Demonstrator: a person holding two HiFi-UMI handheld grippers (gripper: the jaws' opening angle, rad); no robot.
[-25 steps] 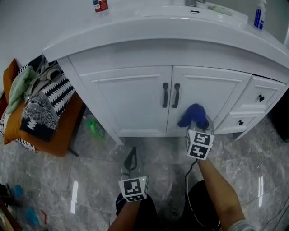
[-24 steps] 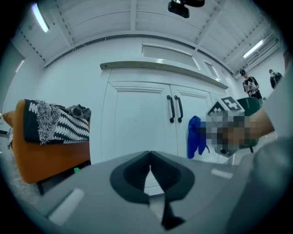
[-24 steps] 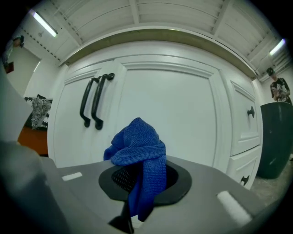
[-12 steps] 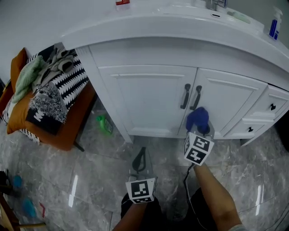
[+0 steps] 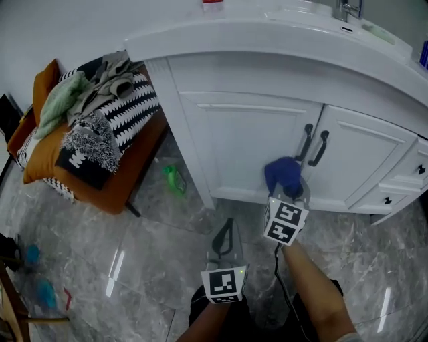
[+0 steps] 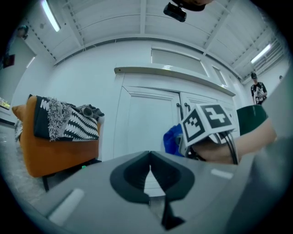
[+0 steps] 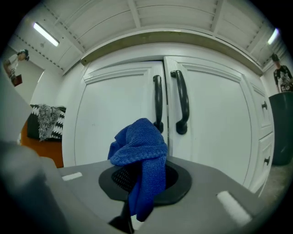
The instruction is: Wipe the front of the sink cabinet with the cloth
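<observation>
No brand or label is reading clearly. A red-labelled container (image 5: 212, 3) is sitting at the top edge of the head view with most of it cut off, and white marks on the dark textile (image 5: 79, 157) at the upper left are showing too small to read. The faucet (image 5: 348, 9) is also being cropped by the top edge.

The right gripper (image 5: 287, 189) is pinching the blue cloth (image 5: 282, 174) at the centre right of the head view. The cloth is bunching up over the jaws and draping down between them in the right gripper view, hiding the jaw tips. It is hanging in front of the lower part of the sink cabinet (image 5: 244, 143), just below and left of the two dark door handles (image 5: 312, 144). Whether it is touching the door is not showing.

The left gripper (image 5: 224, 235) is hovering over the grey marble floor (image 5: 134, 267) at the lower centre, its jaws pressed together on nothing.

An orange seat (image 5: 110, 190) piled with patterned textiles is standing just left of the cabinet, and a green item (image 5: 174, 179) is lying on the floor between them.
</observation>
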